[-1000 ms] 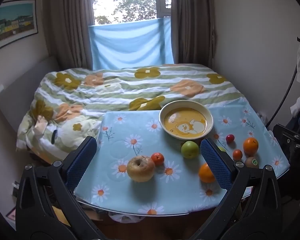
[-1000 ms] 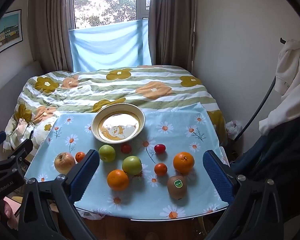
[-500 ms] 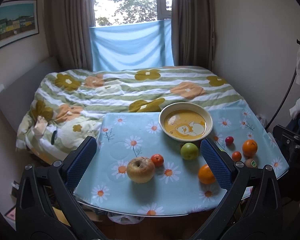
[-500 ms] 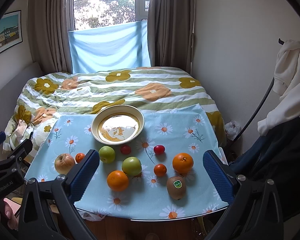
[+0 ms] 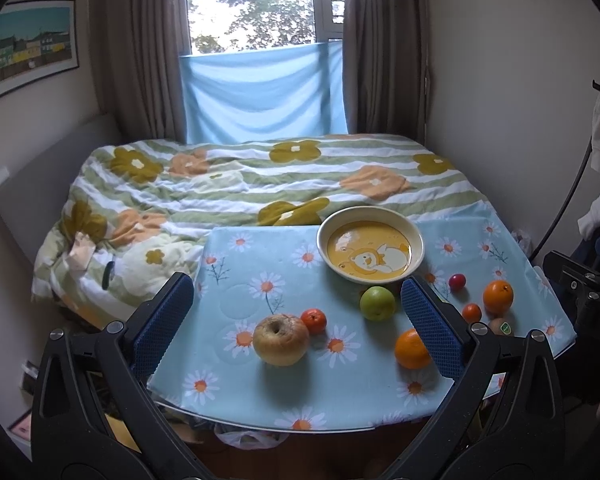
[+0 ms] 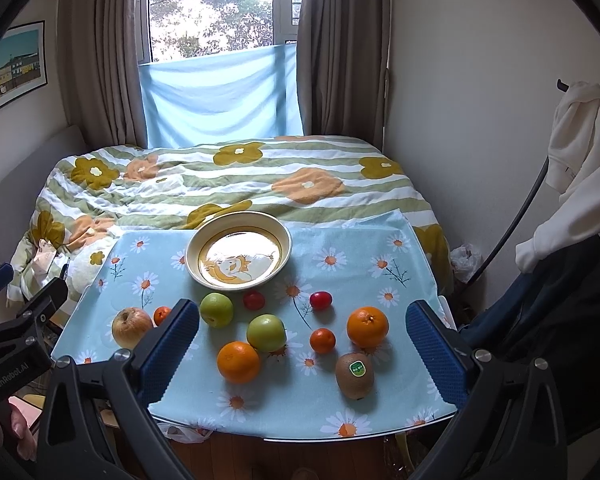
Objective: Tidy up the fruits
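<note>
Fruit: spread loose across the near half of the bench (image 6: pixel 380 408), none in the bowl (image 6: pixel 284 240) yet.
Bowl: empty, at the far middle of the bench, likely the collecting spot.
Left group: big apple (image 5: pixel 281 340) with a small tangerine (image 5: pixel 314 320) touching its right side, well apart from the rest.
Middle group: green apple (image 6: pixel 217 310) just in front of the bowl; second green apple (image 6: pixel 266 333) touching an orange (image 6: pixel 238 362); small red fruit (image 6: pixel 254 300) near the bowl rim.
Right group: second orange (image 6: pixel 368 327), small tangerine (image 6: pixel 323 340), red fruit (image 6: pixel 321 300), and a stickered kiwi (image 6: pixel 355 375) nearest the front edge.
Left tongs (image 5: pixel 296 322): spread wide, empty, held back from the near edge and framing the big apple; probably lined up for it.
Right tongs (image 6: pixel 302 338): spread wide, empty, held back, framing the middle and right groups.
In the way: tangerine against the big apple could get nudged; touching orange and green apple leave little finger room.
Around: bed (image 6: pixel 240 184) behind the bench, curtained window (image 6: pixel 216 8), framed picture (image 5: pixel 30 48) on the left wall, clothes (image 6: pixel 580 168) hanging at right.
</note>
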The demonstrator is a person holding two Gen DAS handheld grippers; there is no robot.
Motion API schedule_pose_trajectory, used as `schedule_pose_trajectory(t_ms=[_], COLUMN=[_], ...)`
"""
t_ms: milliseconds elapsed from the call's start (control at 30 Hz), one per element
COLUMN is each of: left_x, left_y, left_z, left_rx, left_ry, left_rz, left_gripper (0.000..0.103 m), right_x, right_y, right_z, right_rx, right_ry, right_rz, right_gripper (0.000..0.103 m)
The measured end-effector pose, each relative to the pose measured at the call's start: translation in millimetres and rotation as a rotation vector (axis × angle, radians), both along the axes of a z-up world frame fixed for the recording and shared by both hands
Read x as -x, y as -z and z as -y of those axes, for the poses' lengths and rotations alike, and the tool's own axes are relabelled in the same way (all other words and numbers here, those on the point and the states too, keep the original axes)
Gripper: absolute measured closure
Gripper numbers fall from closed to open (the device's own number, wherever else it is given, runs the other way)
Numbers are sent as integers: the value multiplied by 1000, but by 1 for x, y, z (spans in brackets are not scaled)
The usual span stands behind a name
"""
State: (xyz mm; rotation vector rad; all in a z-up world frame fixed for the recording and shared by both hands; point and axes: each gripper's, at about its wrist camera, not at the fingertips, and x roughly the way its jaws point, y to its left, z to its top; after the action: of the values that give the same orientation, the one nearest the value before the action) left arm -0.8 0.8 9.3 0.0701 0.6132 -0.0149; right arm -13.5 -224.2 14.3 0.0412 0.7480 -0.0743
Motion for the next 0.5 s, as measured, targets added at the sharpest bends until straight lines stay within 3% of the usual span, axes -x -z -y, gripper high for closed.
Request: schedule_pose_trajectory(t_ms=[500], left_x=[2], left_y=[-2], left_z=[1], left_rx=[0], left_ry=[-5], left_rz=[8], left_gripper=[0], right_x=[0], right_y=[0], right_z=[0], right_rx=[1], right_ry=[1], right_rz=[5], right_gripper=[0])
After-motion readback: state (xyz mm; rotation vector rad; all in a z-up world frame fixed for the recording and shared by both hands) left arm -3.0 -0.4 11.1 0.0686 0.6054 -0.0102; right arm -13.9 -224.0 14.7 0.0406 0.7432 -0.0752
